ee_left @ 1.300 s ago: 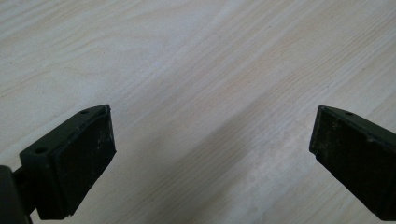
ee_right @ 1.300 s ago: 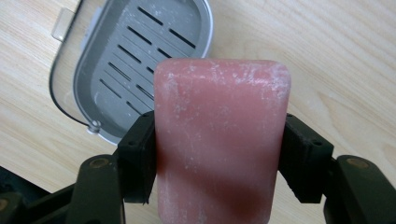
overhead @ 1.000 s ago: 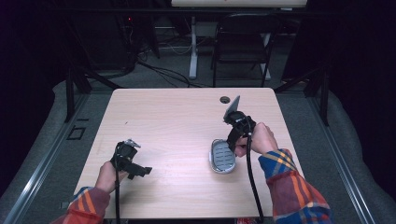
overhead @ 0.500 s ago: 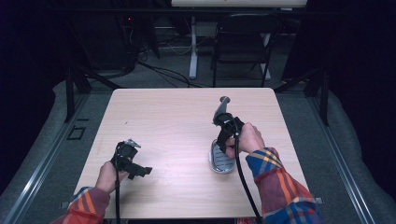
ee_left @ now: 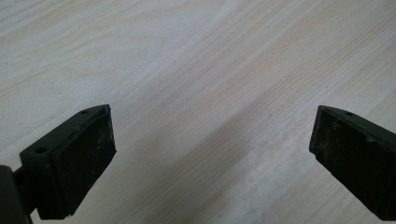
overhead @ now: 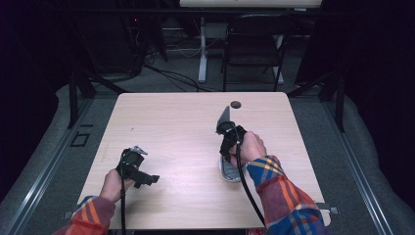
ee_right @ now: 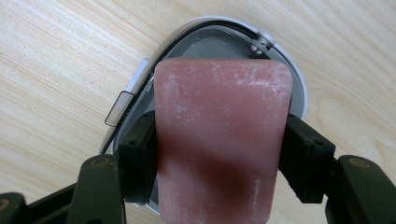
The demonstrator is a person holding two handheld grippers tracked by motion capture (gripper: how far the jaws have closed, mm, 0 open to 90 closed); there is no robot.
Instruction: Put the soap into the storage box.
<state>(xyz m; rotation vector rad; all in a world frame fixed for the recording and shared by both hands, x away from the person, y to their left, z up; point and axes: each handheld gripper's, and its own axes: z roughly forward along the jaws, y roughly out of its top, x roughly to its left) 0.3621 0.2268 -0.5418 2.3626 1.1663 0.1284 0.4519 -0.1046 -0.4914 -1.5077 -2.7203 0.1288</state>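
A pink soap bar (ee_right: 219, 140) is clamped by the right gripper (ee_right: 219, 158) above the soap dish (ee_right: 285, 79); the left gripper's (ee_left: 210, 154) fingers (ee_left: 74, 163) are spread wide, empty, left of the dish.

Black tongs (overhead: 228, 128), black trailing cables; plaid sleeves (overhead: 286, 200).

In the right gripper view, the pink bar (ee_right: 222, 140) is running off the bottom edge and covering the middle of the grey dish (ee_right: 299, 86) beneath it, so the dish interior is staying hidden. In the high view, the right hand (overhead: 252, 147) is covering most of that dish, and the bar is too small to make out. In the left gripper view, the right-hand black jaw is being cut by the frame edge.
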